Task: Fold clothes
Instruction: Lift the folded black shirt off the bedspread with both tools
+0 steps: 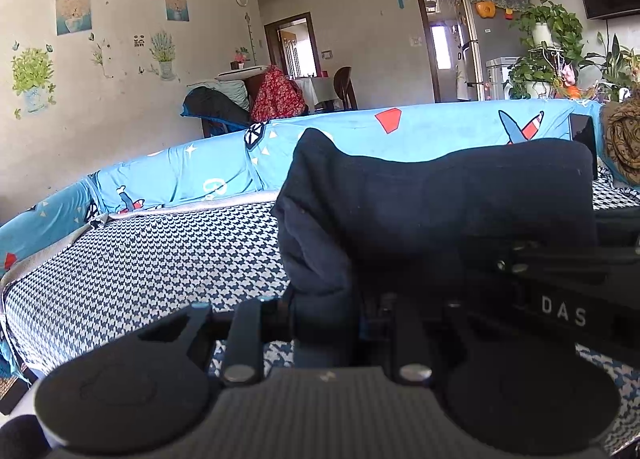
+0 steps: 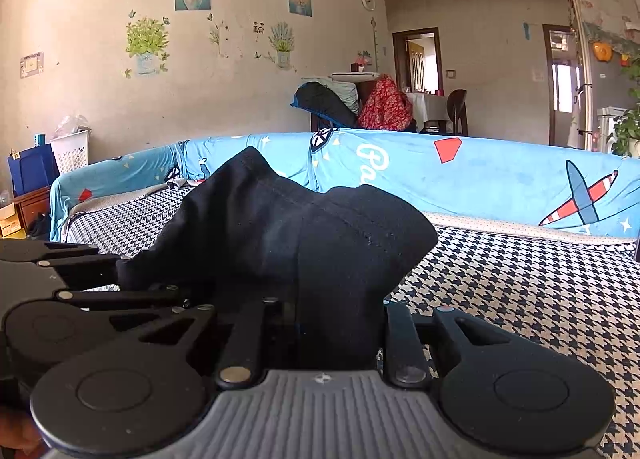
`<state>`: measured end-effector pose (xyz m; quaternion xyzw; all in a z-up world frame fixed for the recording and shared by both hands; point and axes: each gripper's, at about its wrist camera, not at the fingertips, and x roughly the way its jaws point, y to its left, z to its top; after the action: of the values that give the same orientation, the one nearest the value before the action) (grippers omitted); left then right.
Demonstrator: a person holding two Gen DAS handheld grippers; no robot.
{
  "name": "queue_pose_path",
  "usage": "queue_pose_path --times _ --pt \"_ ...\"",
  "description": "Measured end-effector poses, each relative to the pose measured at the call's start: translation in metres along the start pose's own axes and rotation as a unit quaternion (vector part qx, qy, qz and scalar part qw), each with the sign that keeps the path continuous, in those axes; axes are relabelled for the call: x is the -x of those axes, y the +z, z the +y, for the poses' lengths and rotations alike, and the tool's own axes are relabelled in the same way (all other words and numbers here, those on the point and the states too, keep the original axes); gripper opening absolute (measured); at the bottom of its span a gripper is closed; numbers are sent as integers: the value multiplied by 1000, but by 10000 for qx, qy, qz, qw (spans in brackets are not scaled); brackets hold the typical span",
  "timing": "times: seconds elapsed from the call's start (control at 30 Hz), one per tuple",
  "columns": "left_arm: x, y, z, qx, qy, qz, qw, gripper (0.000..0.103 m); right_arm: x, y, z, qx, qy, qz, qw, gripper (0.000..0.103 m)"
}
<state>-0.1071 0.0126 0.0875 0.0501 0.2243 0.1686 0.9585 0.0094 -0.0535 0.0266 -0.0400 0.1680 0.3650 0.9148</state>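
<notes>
Across the centre of both frames: dark navy garment [image 1: 440,195], bunched and raised off the houndstooth cover [image 1: 140,259]; it fills mid-frame in the left wrist view and centre-left in the right wrist view
Left gripper [image 1: 320,311]: jaws drawn nearly together on a fold of the cloth at lower centre; fingertips buried in fabric
Right gripper [image 2: 336,315]: jaws likewise nearly closed, pinching the garment at lower centre of its view; a seam runs over the hump above
Neighbouring tool: right gripper's linkage shows at the right edge of the left view, so the two grips sit close together
Backdrop: blue printed sofa back [image 2: 480,167] across mid-frame; wall with flower stickers [image 1: 32,75] at upper left
Step in hand, as judged: carrying a held edge over to make a fold
Advice: keep both pinches firm and level; spread the hands apart so the edge goes taut; lower it flat onto the cover, edges matched, before letting go
Risk: slack between close grips may leave a crease; thick bunching may slip a pinch
</notes>
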Motion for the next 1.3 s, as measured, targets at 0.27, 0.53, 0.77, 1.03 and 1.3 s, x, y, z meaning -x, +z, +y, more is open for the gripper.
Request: queue_pose_path --times 0.27,0.53,0.77,1.03,1.3 --pt "18 -4 -1 -71 -141 -93 9998 23 25 -12 5 -89 -146 -160 9997 20" --pt "35 -9 5 -110 -280 -202 9993 23 46 -15 16 -81 -340 -236 9991 20" --pt "43 -9 15 -39 -310 -301 9991 23 54 -12 26 -54 -426 -285 9987 20" --pt "45 -6 29 180 -312 -387 9986 23 52 -2 39 87 -468 -324 9983 20" --pt "42 2 49 339 -295 -471 9979 23 45 8 52 232 -456 -374 9980 20"
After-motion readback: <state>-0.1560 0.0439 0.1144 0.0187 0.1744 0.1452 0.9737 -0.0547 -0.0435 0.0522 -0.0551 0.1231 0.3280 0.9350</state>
